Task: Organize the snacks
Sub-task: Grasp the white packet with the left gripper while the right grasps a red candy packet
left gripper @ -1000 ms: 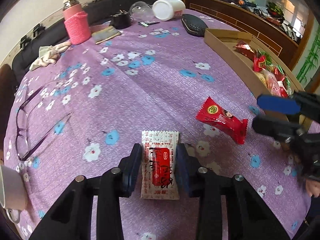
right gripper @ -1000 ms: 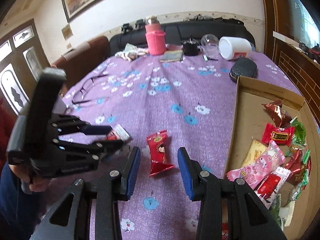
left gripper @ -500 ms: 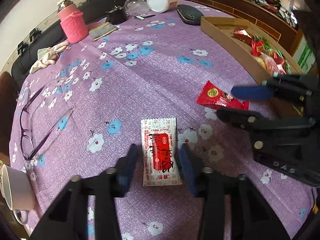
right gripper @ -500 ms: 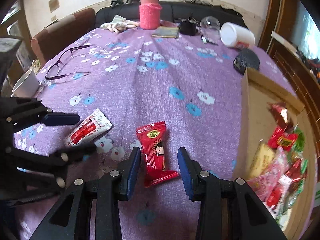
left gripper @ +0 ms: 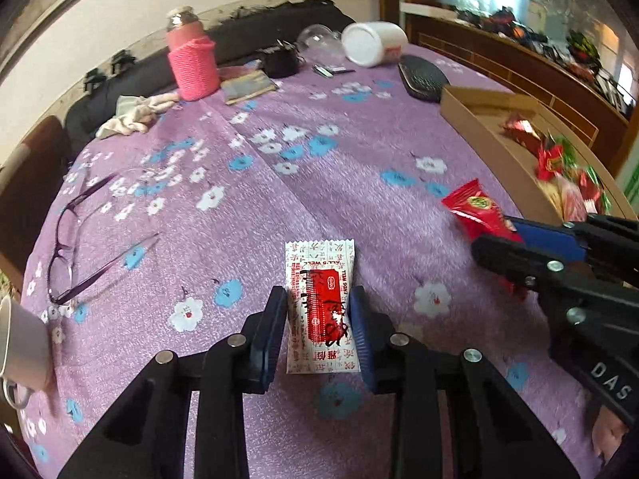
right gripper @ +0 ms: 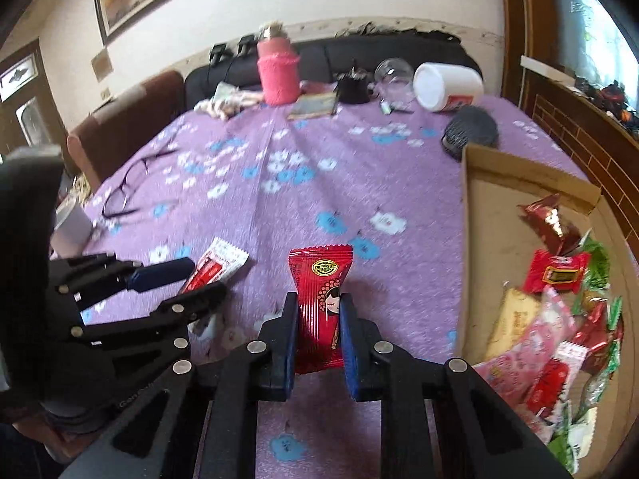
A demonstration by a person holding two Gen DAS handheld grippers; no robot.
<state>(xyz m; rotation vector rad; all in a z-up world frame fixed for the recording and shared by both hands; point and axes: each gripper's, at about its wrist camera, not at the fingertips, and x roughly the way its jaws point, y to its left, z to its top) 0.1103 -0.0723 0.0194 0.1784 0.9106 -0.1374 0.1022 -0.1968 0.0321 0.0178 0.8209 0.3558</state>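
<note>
My left gripper [left gripper: 318, 319] is shut on a white and red snack packet [left gripper: 320, 303], its blue pads pressing both long edges just above the purple flowered tablecloth. My right gripper [right gripper: 318, 327] is shut on a red snack packet [right gripper: 320, 303] with a cartoon face. In the left wrist view the red packet [left gripper: 475, 209] shows at the right, in the right gripper [left gripper: 515, 235]. In the right wrist view the white packet [right gripper: 217, 267] shows at the left, in the left gripper [right gripper: 187, 279]. A cardboard box [right gripper: 479, 207] with several snacks lies at the right.
Glasses [left gripper: 76, 239] and a white mug [left gripper: 20, 347] lie at the left. At the far end stand a pink bottle [left gripper: 191, 60], a cloth [left gripper: 131, 113], a booklet [left gripper: 247, 86], a tipped white jar [left gripper: 371, 44] and a black pouch [left gripper: 421, 76]. A sofa runs behind.
Both grippers have closed onto their packets: the left on the white and red one, the right on the red one, which now stands tilted up off the cloth.
</note>
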